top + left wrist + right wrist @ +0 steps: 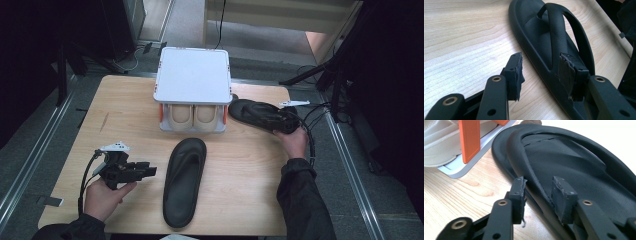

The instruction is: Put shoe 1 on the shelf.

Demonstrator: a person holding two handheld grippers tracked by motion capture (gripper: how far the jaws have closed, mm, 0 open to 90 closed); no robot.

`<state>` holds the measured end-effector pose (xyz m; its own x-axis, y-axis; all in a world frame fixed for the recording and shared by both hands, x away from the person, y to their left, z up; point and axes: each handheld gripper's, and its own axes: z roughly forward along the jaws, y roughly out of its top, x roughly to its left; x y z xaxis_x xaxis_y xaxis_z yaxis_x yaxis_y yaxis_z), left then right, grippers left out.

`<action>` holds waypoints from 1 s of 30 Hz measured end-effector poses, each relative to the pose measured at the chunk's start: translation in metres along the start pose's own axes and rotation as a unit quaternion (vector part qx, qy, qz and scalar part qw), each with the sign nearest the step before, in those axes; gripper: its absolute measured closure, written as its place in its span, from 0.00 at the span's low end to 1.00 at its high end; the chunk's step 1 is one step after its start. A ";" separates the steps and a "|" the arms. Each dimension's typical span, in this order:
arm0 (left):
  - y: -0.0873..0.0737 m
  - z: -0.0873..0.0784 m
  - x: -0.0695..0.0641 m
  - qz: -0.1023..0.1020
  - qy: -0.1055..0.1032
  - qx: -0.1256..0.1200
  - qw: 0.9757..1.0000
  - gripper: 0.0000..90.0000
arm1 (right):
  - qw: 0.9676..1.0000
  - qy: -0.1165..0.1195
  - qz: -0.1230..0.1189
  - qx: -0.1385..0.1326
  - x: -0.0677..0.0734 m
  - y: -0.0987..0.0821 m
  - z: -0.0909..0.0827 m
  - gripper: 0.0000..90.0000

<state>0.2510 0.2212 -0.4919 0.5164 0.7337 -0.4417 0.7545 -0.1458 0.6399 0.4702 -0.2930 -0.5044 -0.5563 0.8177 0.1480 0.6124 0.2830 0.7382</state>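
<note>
The right gripper [537,188] is placed at the edge of a black sandal [579,167] at the right side of the table [90,115]. Its jaws are apart, and the strap and side rim of this sandal are seen between them. Whether the pads already press on the strap cannot be told with certainty, because a small gap seems to remain on each side. In the high view this gripper [289,124] is held by the right hand [295,142] at the near end of the same sandal [252,112], which lies slanted just beside a white rack [194,75]. In the rack a pair of beige shoes [192,117] is kept under the flat white top, between orange posts [470,138].

The left gripper [541,72] is held low over the table with its jaws apart. One pad is seen over bare wood, the other is at the outer rim of a second black sandal [544,37]; nothing is clamped. In the high view this gripper [142,171] is carried by the left hand [105,197] at the left part of the table, just beside the second sandal [184,180], which lies lengthwise in the middle, in front of the rack.
</note>
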 end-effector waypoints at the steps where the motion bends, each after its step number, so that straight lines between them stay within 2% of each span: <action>1: 0.000 0.000 0.000 0.001 0.001 -0.001 1.000 0.61 | 1.000 0.003 -0.002 0.001 0.000 0.000 0.000 0.77; 2: 0.000 0.000 0.001 0.002 0.000 -0.003 1.000 0.61 | 1.000 0.008 -0.001 0.003 0.000 -0.001 -0.001 0.83; 7: 0.001 -0.001 0.001 0.002 0.003 -0.003 1.000 0.61 | 1.000 0.018 -0.003 0.013 0.002 -0.002 0.001 0.92; 15: 0.002 -0.001 0.003 0.002 0.004 -0.004 1.000 0.62 | 1.000 0.002 0.010 0.020 0.007 0.001 0.001 0.94; 18: 0.003 -0.001 0.004 0.003 0.007 -0.004 1.000 0.62 | 1.000 -0.007 0.023 0.020 0.010 0.001 0.002 0.94; 22: 0.004 0.000 0.005 0.000 0.009 -0.006 1.000 0.62 | 1.000 -0.019 0.019 0.017 0.015 0.003 0.001 0.94; 30: 0.006 0.003 0.008 0.001 0.010 0.000 1.000 0.62 | 0.999 -0.022 0.023 0.003 0.028 0.009 -0.011 0.94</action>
<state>0.2610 0.2244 -0.4933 0.5091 0.7469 -0.4277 0.7540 -0.1474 0.6401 0.4543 -0.2732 -0.4862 -0.5021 0.8512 0.1527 0.6408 0.2476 0.7267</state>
